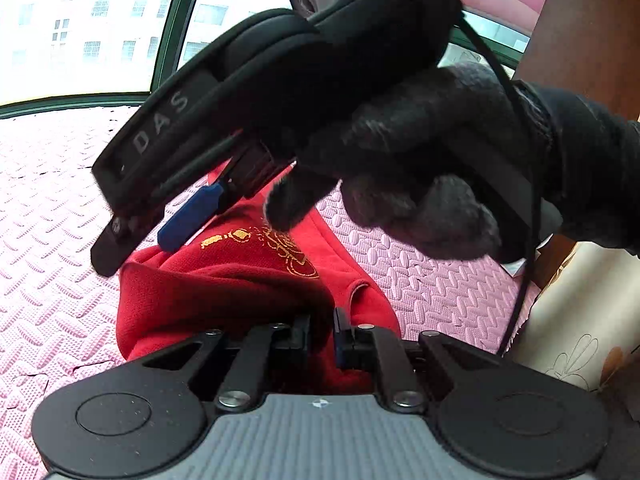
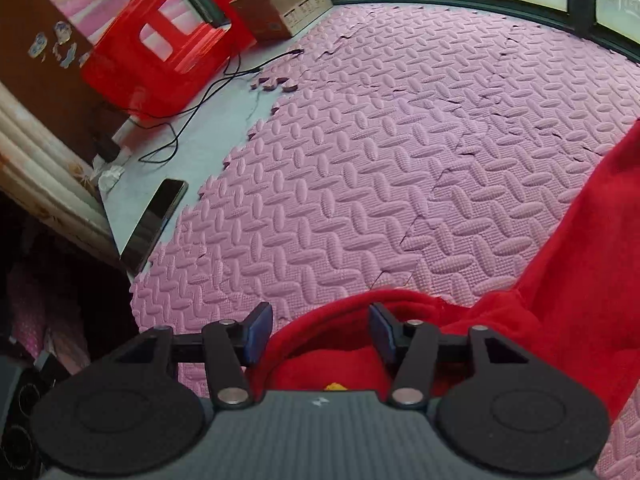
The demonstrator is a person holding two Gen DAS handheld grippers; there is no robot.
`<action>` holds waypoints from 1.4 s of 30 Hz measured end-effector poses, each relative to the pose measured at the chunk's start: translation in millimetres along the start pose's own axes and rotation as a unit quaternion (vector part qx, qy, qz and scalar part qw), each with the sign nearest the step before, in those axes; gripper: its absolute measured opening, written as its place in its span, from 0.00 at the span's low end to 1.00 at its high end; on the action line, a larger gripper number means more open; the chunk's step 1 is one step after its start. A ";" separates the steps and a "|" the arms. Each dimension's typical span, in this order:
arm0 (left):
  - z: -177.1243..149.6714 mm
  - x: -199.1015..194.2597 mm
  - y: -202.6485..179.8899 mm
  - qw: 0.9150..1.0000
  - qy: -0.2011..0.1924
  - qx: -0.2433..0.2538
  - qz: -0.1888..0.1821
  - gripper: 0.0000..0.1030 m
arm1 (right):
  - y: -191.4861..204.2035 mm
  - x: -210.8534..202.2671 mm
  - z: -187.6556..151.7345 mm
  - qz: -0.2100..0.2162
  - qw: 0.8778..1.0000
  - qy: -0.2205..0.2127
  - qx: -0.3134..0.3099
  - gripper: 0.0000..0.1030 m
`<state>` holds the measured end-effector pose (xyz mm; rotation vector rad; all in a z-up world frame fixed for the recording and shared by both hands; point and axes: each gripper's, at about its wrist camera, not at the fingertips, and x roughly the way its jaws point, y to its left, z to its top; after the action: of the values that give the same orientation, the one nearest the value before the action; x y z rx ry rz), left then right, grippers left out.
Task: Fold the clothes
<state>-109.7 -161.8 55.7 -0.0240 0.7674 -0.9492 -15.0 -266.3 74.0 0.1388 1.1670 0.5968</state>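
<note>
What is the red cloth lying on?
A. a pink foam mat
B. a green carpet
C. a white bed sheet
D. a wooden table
A: the red cloth lies on the pink foam mat, whose raised pattern shows all around it in both views.

— Item: red garment (image 1: 224, 292), soft matt fleece-like cloth, showing gold stitched embroidery (image 1: 276, 244). Floor mat (image 2: 400, 160)?

— Pink foam, matt, showing a raised ribbed tread. Red stool (image 2: 160, 52): glossy smooth plastic. Box (image 2: 284, 8): plain brown cardboard.

— Glove (image 1: 420, 152)?

— Black knit, looking fuzzy. Gripper bodies: matt black plastic, showing shiny metal rivets.
</note>
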 end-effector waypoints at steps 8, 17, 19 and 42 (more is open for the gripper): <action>-1.7 -1.1 14.5 1.000 0.004 -0.010 -0.007 0.10 | -29.6 4.4 16.3 -0.074 0.996 0.023 -0.045 0.53; -6.8 -7.1 9.8 1.000 0.009 -0.021 -0.014 0.10 | -11.1 52.5 16.1 -0.092 0.977 0.123 -0.150 0.50; -6.1 -10.1 10.7 1.000 0.007 -0.025 -0.013 0.10 | -6.6 56.7 15.0 -0.091 0.974 0.119 -0.168 0.39; -25.7 -50.5 82.7 0.990 -0.032 -0.105 0.090 0.47 | 28.5 3.7 31.3 -0.256 0.920 -0.044 -0.294 0.08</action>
<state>-82.7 -66.9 37.9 -0.1655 0.7944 -0.6916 3.4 -234.4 95.1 -0.6334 0.8422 0.4431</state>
